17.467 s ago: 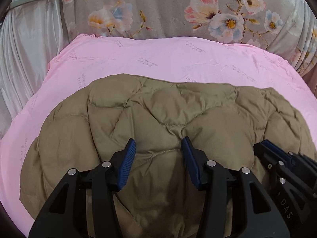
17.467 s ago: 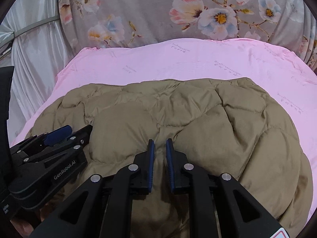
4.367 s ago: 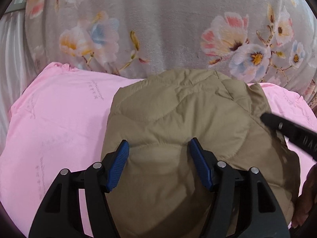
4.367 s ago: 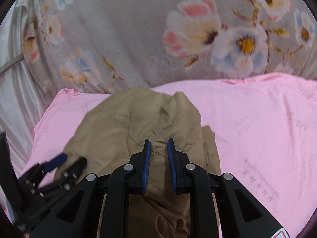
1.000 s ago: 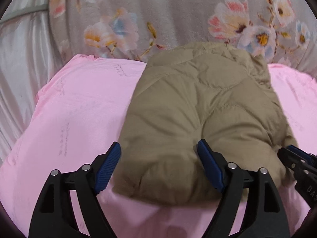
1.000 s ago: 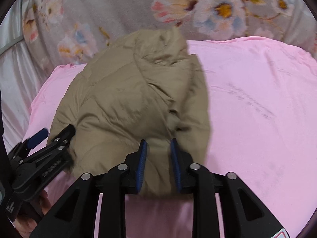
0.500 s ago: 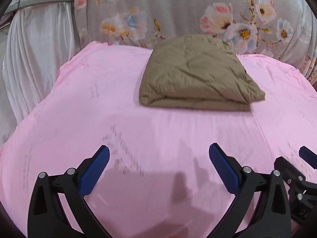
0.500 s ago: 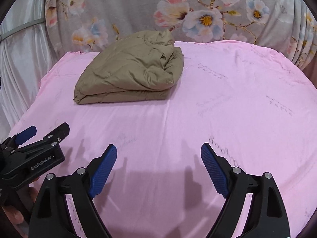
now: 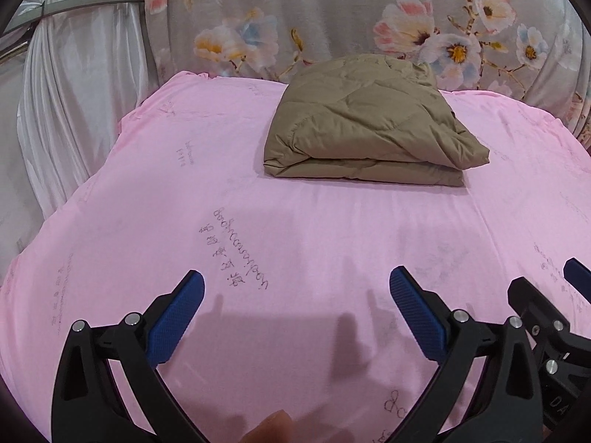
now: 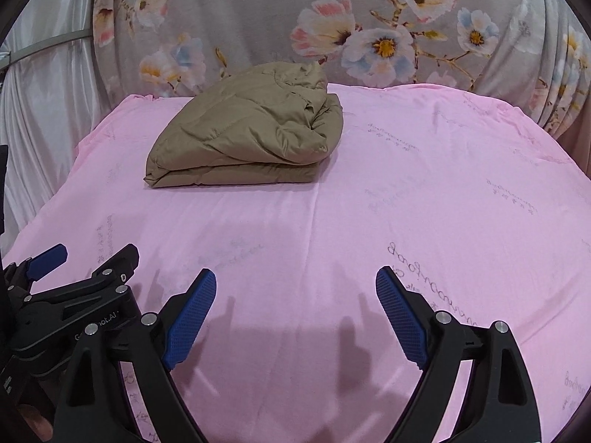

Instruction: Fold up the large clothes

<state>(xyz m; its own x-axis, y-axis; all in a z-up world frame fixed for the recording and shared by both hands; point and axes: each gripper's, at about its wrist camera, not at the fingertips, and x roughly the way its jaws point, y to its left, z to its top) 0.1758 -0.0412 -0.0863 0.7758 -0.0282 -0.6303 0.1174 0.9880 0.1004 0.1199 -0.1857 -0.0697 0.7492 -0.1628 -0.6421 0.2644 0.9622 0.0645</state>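
The folded jacket (image 9: 365, 122), soft, puffy and likely springy, is best gripped at its layered front edge; left gripper (image 9: 295, 297) and right gripper (image 10: 295, 295) are both spread, empty.

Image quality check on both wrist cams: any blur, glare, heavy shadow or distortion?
Left wrist: sharp, evenly lit, no glare; soft shadows of the open left gripper on the pink sheet; fisheye bends the sheet's edges, dark vignette in the corners. Right wrist: same barrel distortion and vignette, folded khaki quilted jacket in focus, faint shadows under the open right gripper.
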